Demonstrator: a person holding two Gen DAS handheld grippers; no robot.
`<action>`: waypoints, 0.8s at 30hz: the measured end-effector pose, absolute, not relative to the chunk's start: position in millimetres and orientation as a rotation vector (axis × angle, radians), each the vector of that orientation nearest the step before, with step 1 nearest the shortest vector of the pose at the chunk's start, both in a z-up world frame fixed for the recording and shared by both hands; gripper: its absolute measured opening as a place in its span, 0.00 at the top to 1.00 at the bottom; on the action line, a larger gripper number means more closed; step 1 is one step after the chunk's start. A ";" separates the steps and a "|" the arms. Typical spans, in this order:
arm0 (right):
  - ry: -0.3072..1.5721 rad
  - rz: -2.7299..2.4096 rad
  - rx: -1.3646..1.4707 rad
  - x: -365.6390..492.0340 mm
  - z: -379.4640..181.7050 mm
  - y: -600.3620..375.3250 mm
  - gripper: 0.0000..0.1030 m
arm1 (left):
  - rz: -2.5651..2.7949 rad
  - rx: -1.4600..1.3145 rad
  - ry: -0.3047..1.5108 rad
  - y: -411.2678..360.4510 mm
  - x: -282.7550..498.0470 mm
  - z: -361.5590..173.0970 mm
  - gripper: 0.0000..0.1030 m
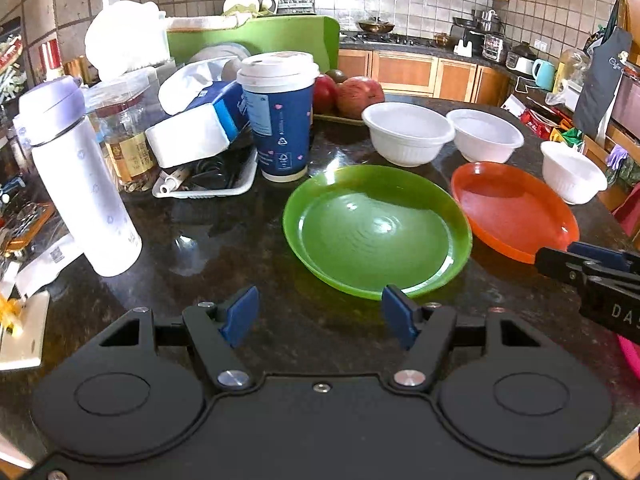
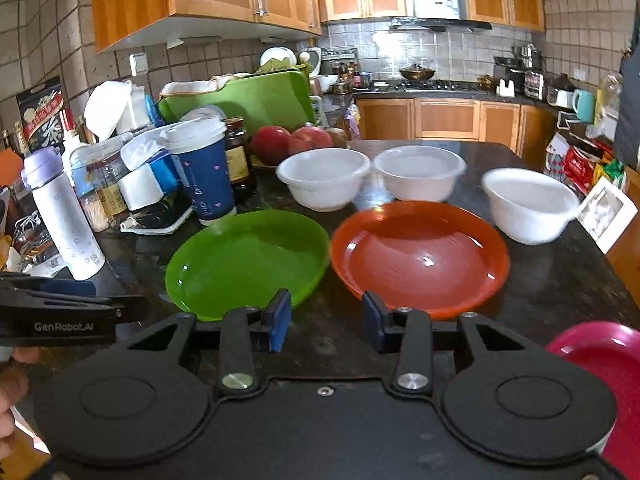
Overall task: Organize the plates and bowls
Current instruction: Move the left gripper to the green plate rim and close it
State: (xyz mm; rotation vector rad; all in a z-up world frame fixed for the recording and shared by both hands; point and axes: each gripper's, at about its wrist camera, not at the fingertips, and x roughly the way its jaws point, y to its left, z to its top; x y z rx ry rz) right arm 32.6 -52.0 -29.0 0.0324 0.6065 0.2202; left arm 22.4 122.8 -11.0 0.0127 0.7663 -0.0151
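A green plate (image 1: 376,232) (image 2: 246,260) and an orange plate (image 1: 514,212) (image 2: 420,256) lie side by side on the dark stone counter (image 1: 240,240). Three white bowls (image 1: 408,132) (image 1: 484,140) (image 1: 572,172) stand in a row behind them. A pink plate (image 2: 604,352) shows at the near right. My left gripper (image 1: 320,314) is open, just short of the green plate's near rim, nothing between its blue pads. My right gripper (image 2: 326,320) is open too, over bare counter between the two plates' near rims.
At the left stand a white bottle (image 1: 80,184), a blue paper cup (image 1: 278,116), a tissue pack (image 1: 196,128), jars and a white tray (image 1: 216,188). Red apples (image 1: 352,94) sit behind the bowls. A green board (image 1: 256,40) leans further back. Snack packets (image 2: 580,164) lie at the right edge.
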 end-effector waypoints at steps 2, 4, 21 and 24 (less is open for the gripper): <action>0.608 0.231 0.024 44.0 -27.0 -42.5 0.63 | -0.017 0.005 0.775 129.6 31.0 -11.8 0.33; 0.608 0.245 0.017 54.8 -24.6 -35.0 0.63 | -0.021 -0.007 0.785 134.8 39.7 -12.6 0.33; 0.697 0.298 -0.029 173.4 -54.2 -14.0 0.71 | 0.000 -0.063 0.868 148.7 100.6 -33.4 0.42; 0.705 0.288 -0.030 186.3 -60.4 -12.4 0.72 | -0.010 -0.070 0.882 148.8 107.2 -35.8 0.42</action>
